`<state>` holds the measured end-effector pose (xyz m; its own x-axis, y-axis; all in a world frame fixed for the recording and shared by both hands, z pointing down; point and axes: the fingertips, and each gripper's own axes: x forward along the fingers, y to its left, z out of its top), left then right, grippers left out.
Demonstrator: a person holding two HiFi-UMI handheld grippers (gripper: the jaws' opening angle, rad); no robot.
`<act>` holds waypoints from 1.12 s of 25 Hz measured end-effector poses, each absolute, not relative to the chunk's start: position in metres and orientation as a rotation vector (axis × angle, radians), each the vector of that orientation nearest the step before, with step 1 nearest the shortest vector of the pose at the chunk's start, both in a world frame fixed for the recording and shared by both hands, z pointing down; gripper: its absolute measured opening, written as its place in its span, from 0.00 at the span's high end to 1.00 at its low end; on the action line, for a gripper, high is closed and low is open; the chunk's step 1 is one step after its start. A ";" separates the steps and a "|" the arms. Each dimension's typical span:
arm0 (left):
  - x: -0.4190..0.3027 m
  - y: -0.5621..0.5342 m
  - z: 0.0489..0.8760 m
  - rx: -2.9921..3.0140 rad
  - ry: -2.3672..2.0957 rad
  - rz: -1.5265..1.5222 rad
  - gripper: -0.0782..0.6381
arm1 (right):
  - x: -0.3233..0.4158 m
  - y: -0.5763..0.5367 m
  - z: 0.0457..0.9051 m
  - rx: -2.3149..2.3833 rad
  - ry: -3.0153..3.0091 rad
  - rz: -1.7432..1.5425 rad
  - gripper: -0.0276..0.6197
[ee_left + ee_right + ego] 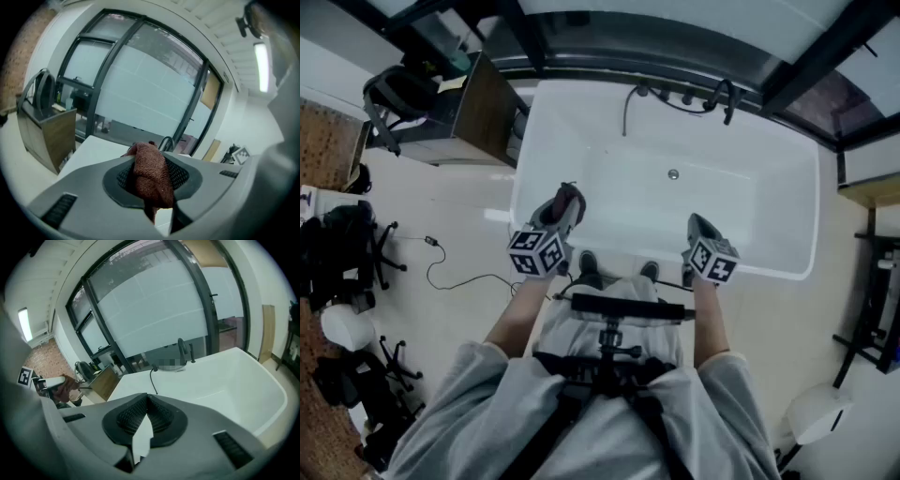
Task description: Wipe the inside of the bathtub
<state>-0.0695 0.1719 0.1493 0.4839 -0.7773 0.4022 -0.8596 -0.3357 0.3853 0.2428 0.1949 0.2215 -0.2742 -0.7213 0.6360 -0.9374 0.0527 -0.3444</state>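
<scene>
Over the near rim of the bathtub: left gripper fingers clamped on a reddish-brown cloth; right gripper fingers closed, empty. Tub floor lies ahead and below, long axis crosswise to me; I judge the cloth hand leads.

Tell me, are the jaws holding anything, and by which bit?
The left gripper pinches a reddish-brown cloth in its jaws around its bunched middle, one end poking past the tips. The right gripper has its jaws shut on nothing.
</scene>
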 end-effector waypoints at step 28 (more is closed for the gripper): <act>-0.189 0.149 0.159 2.342 -1.243 0.249 0.75 | 0.084 0.200 0.183 1.642 -2.025 0.765 0.94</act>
